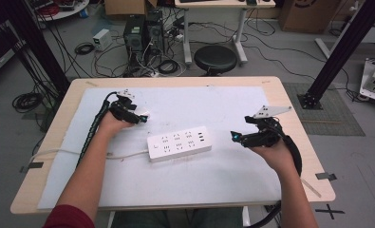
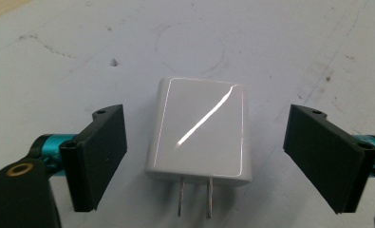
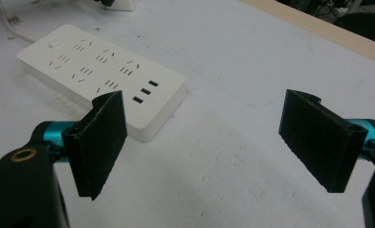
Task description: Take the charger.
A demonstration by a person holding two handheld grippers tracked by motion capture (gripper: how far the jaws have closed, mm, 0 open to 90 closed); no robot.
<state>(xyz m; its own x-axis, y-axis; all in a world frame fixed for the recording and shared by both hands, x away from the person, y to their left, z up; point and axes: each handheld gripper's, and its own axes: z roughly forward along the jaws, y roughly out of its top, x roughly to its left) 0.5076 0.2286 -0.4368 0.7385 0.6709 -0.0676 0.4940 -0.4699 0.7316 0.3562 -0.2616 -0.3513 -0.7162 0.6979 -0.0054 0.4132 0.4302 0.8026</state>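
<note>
A white plug adapter (image 2: 198,130) lies flat on the white mat, its two metal prongs pointing toward the camera. My left gripper (image 2: 204,159) straddles it with a gap between each black pad and the adapter's sides, so it is open. In the high view the left gripper (image 1: 141,118) sits at the mat's left, with the adapter (image 1: 145,115) a small white shape at its tips. A white power strip (image 1: 179,143) lies mid-mat, its cord trailing left. My right gripper (image 1: 235,137) hovers open to the right of the strip (image 3: 102,71), nothing between its pads.
The white mat (image 1: 213,102) covers most of the wooden table (image 1: 292,123). The strip's cord (image 1: 57,153) runs off the left edge. A black stool (image 1: 215,59) and cables stand on the floor beyond the far edge.
</note>
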